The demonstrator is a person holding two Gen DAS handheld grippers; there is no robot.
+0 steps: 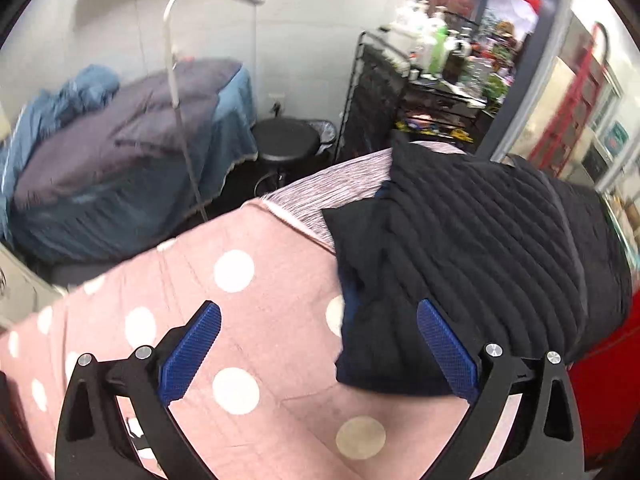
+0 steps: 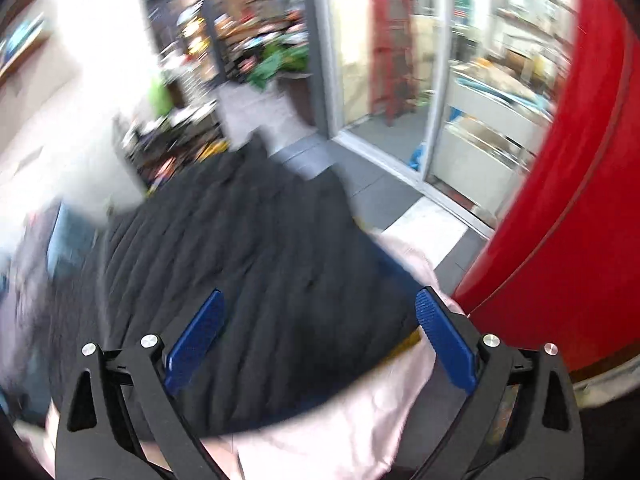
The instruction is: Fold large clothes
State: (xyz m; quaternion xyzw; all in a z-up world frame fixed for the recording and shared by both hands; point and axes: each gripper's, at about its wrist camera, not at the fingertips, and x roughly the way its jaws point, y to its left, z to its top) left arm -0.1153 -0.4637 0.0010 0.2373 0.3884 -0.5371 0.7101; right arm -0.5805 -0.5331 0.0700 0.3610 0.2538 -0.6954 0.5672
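Showing no readable writing, black quilted jacket [image 1: 480,240].

The black quilted jacket [image 1: 480,248] on the pink bed cover [image 1: 248,320] is viewed closely, obliquely downward, from both wrist cameras.

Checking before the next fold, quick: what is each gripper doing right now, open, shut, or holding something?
Left gripper: jaws wide open, holding nothing, above the pink dotted blanket.
Right gripper: jaws wide open, holding nothing, over the black quilted jacket.
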